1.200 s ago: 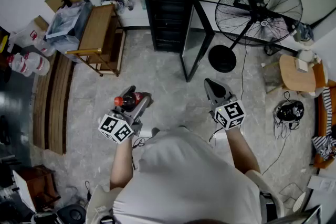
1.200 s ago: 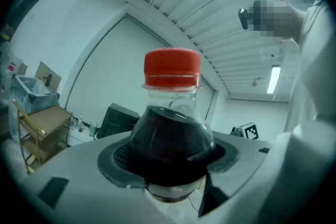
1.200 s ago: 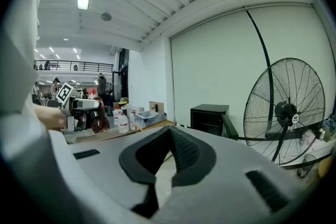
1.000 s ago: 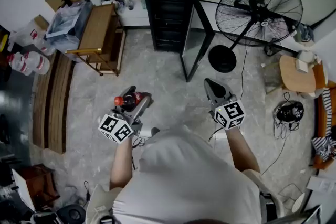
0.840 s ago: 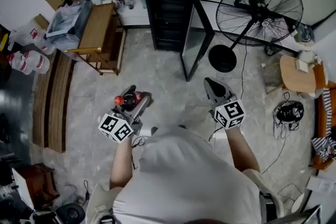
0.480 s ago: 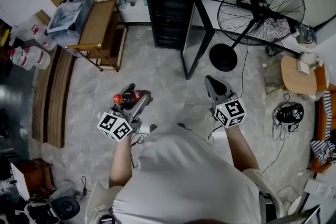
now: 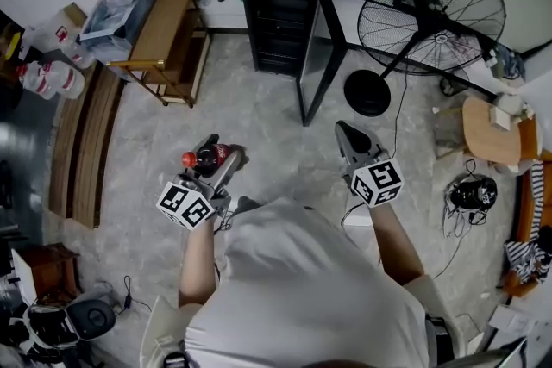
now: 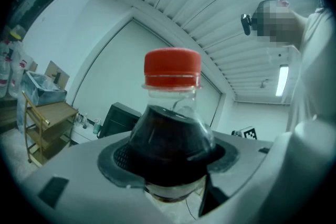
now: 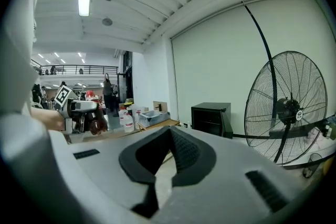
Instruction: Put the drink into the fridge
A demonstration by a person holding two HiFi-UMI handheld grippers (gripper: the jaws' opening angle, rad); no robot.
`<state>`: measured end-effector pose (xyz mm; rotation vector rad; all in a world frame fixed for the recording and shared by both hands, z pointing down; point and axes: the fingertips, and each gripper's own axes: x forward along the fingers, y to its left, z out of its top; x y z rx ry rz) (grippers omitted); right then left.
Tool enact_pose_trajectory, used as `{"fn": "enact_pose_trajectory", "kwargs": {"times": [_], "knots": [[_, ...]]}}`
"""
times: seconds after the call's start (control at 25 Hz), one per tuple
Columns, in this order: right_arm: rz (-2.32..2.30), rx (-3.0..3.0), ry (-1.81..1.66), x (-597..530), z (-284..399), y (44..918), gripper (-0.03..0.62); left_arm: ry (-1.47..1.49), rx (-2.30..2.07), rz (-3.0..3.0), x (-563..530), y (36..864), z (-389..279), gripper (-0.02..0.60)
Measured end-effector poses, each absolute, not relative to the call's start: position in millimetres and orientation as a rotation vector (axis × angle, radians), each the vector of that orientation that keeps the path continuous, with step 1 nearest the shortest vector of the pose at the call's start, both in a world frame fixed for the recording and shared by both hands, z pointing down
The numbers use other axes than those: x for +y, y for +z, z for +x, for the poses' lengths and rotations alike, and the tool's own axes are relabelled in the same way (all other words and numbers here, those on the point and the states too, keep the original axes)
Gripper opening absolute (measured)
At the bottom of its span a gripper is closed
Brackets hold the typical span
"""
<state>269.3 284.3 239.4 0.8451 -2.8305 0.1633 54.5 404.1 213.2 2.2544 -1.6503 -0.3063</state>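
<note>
A cola bottle (image 7: pixel 207 157) with a red cap lies on its side in my left gripper (image 7: pixel 220 156), which is shut on its body. In the left gripper view the dark bottle (image 8: pixel 170 134) fills the gap between the pads, with its cap toward the camera's upper field. My right gripper (image 7: pixel 347 136) is held level beside it, jaws together with nothing between them (image 9: pixel 163 160). The black fridge (image 7: pixel 280 4) stands ahead against the wall with its door (image 7: pixel 317 56) swung open. From the right gripper view, the fridge (image 9: pixel 210 118) shows ahead and the bottle (image 9: pixel 98 124) at the left.
A large floor fan (image 7: pixel 431 9) stands right of the fridge, its round base (image 7: pixel 366 93) near the open door. A wooden cart (image 7: pixel 159 39) with a plastic bin is left of the fridge. Water jugs (image 7: pixel 52 77) sit at far left, a round stool (image 7: pixel 487 121) and cables at right.
The whole view has drifted slightly, so the fridge and cart sit a little higher and to the right. Both grippers keep their pose, and the bottle stays gripped.
</note>
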Motion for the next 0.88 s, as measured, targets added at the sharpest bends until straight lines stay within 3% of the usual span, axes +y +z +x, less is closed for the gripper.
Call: {"fn": "enact_pose_trajectory", "kwargs": {"times": [0.44,0.88], "knots": [[0.814,-2.826,0.192,276,267,250,-0.003,-0.311,-1.672,2.22,397,219,52,0.296],[0.884,-2.775,0.198,235,209,258,-0.003,-0.286,-1.583,2.274,343,227,-6,0.296]]}}
